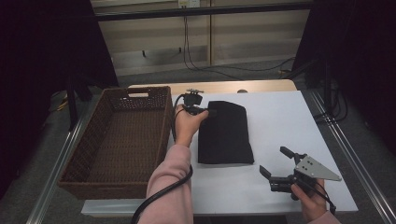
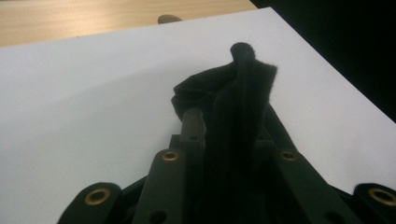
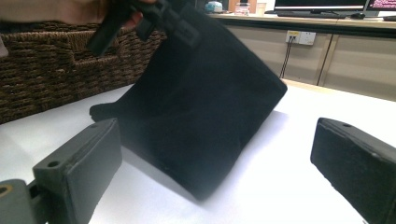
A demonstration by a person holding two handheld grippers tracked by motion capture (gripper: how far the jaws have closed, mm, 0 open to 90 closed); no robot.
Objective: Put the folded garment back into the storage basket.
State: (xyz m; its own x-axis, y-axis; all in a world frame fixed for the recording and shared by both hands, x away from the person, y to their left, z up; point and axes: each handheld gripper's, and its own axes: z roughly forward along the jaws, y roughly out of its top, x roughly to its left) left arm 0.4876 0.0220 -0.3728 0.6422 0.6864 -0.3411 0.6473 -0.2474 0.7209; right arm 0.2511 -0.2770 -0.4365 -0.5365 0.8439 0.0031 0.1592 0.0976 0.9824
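Observation:
A folded black cloth (image 1: pixel 226 133) lies on the white table top (image 1: pixel 285 121), its far left corner raised. My left gripper (image 1: pixel 208 112) is shut on that corner; in the left gripper view the cloth (image 2: pixel 243 93) bunches up between the closed jaws. In the right gripper view the cloth (image 3: pixel 201 107) slopes up like a tent to the left gripper (image 3: pixel 154 18) at the top. My right gripper (image 1: pixel 273 159) is held near the table's front right, open, with nothing between its pads (image 3: pixel 84 158), and it points toward the cloth.
A large brown wicker basket (image 1: pixel 163 126) stands at the left edge of the table, right beside the cloth and the left hand. A strip of wooden table (image 1: pixel 224 87) shows behind the white top. Dark drapes flank both sides.

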